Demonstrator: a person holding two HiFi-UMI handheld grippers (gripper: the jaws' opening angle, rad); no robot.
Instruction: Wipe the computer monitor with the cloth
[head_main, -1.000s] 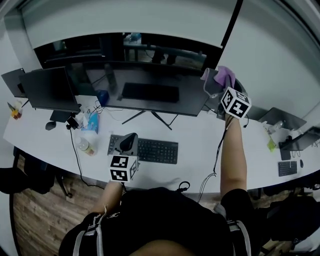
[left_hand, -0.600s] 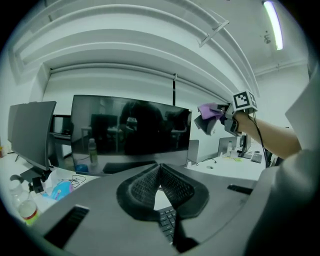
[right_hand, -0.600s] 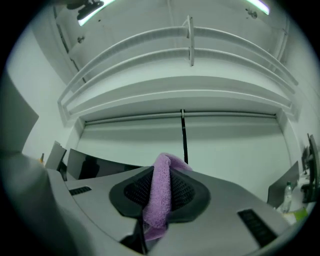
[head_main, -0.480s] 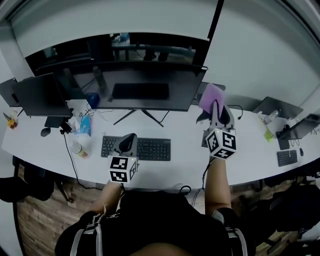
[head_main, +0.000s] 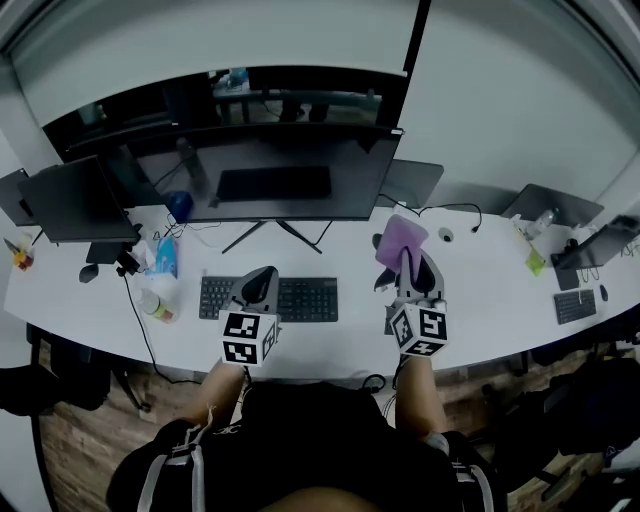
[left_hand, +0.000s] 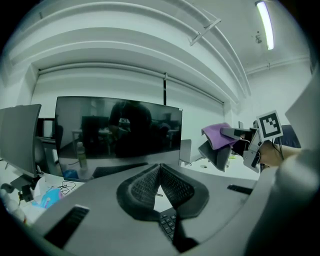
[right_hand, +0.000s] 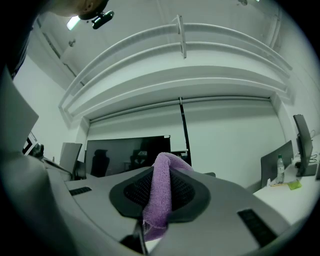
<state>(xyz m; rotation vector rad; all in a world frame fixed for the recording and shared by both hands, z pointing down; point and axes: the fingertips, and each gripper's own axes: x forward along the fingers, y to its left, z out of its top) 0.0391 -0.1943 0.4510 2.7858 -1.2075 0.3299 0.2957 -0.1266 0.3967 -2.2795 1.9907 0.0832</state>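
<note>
The wide dark monitor (head_main: 262, 172) stands at the back of the white desk (head_main: 480, 290), screen off; it also fills the left gripper view as monitor (left_hand: 118, 132). My right gripper (head_main: 405, 262) hovers over the desk to the right of the monitor, well off the screen, shut on a purple cloth (head_main: 402, 240). In the right gripper view the cloth (right_hand: 161, 195) hangs pinched between the jaws. My left gripper (head_main: 258, 283) sits above the keyboard (head_main: 270, 298), its jaws closed together with nothing between them.
A second smaller monitor (head_main: 72, 203) stands at the left. Bottles and a blue packet (head_main: 167, 255) lie left of the keyboard. A laptop (head_main: 556, 208) and small items sit at the right end. Cables cross the desk behind the keyboard.
My right gripper came away from the monitor's upper right corner, dropping down and back toward me with the cloth still in it. The left gripper stayed put.
</note>
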